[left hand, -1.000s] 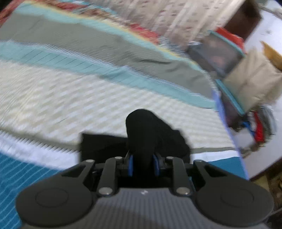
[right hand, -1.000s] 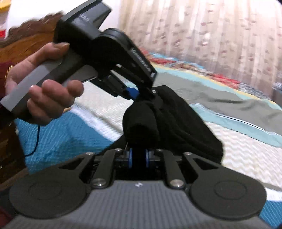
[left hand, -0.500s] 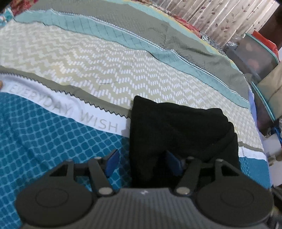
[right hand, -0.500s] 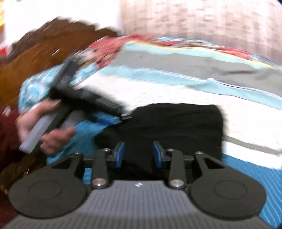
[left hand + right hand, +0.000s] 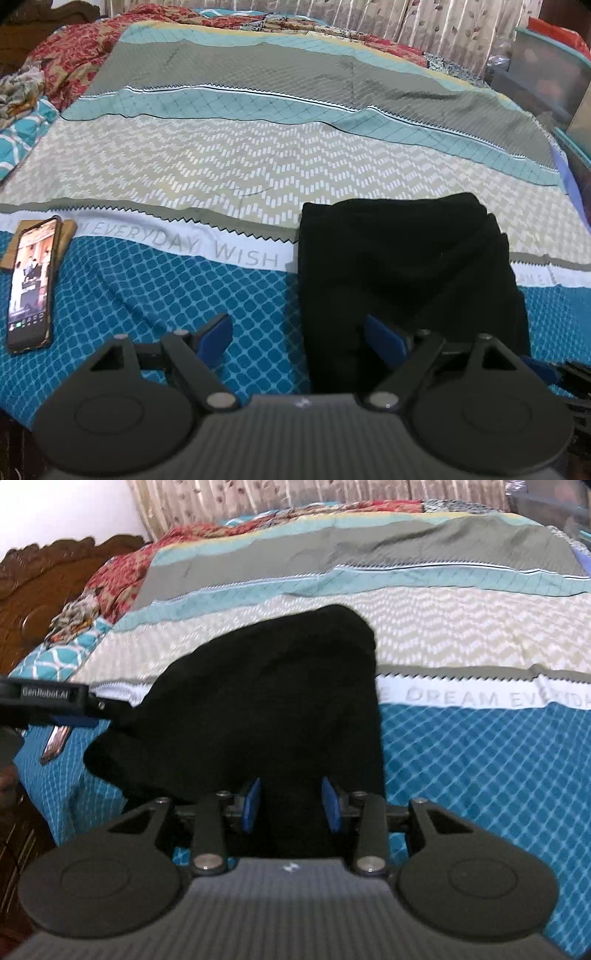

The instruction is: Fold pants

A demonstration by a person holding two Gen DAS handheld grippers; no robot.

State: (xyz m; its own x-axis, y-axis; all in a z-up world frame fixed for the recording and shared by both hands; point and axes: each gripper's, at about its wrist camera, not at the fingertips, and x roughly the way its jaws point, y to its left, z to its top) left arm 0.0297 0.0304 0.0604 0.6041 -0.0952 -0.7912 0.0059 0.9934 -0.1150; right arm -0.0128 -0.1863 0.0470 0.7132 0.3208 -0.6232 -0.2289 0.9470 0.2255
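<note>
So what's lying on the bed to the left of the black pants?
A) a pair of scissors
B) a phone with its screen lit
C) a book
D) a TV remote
B: a phone with a lit screen lies on the blue part of the bedspread, well left of the folded pants.

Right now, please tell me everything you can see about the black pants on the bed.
The black folded pants look like soft, matte knit cloth, folded into a thick rough rectangle with layered edges on one side. They lie flat on the patterned teal and beige bedspread, across its white lettered band. Both grippers, left and right, are open at the near edge; whether the fingers touch the cloth is unclear.
</note>
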